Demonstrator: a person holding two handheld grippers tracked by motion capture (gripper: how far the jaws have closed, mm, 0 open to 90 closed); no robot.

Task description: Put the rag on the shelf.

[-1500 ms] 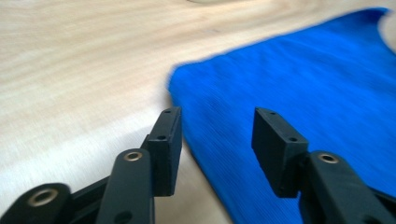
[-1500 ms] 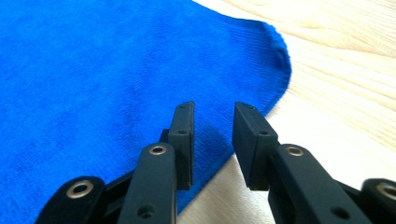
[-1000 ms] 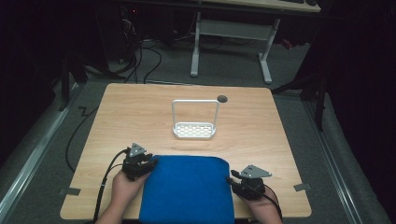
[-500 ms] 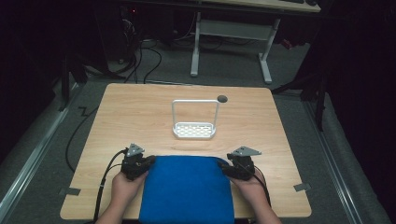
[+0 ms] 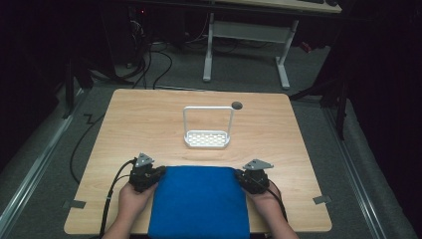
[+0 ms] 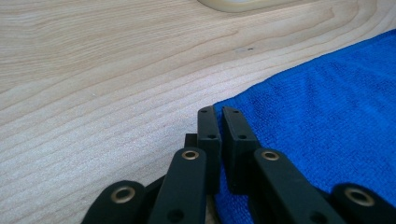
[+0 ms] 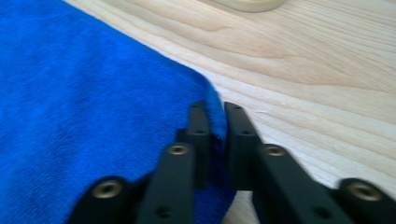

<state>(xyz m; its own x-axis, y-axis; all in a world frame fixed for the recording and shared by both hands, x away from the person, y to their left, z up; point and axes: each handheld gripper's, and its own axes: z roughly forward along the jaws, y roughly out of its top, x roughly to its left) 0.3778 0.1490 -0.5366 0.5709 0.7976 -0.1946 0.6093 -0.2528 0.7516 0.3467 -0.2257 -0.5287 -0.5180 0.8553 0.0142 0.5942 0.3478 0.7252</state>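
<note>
At the bottom centre of the high view a blue towel [image 5: 198,201] lies flat on the table [image 5: 149,124], its near edge reaching the table's front edge. The left gripper [image 5: 158,173] sits at the towel's far left corner and the right gripper [image 5: 239,175] at its far right corner, each held by a hand coming up from the bottom of the frame, with black cables trailing back along the forearms. The left gripper view shows its jaws drawn narrow, almost together, at the towel's [image 6: 327,121] corner edge; whether cloth is pinched between them cannot be told there. The right gripper's jaws have just been closing, and the right gripper view shows them pinched on the towel's [image 7: 93,116] corner, a blue fold standing up between the pads. Nothing lies between the grippers and the towel. Farther up, mid-table in the high view, stands a white rack [image 5: 207,139] with a perforated base and a tall hoop handle, well apart from the towel; the gripper views catch just a pale sliver of its base at their top edges. Just beyond its upper right is a dark round hole [image 5: 237,105] in the tabletop. Past the table, at the top of the frame, are floor cables and the white legs of a desk [image 5: 246,32].
</note>
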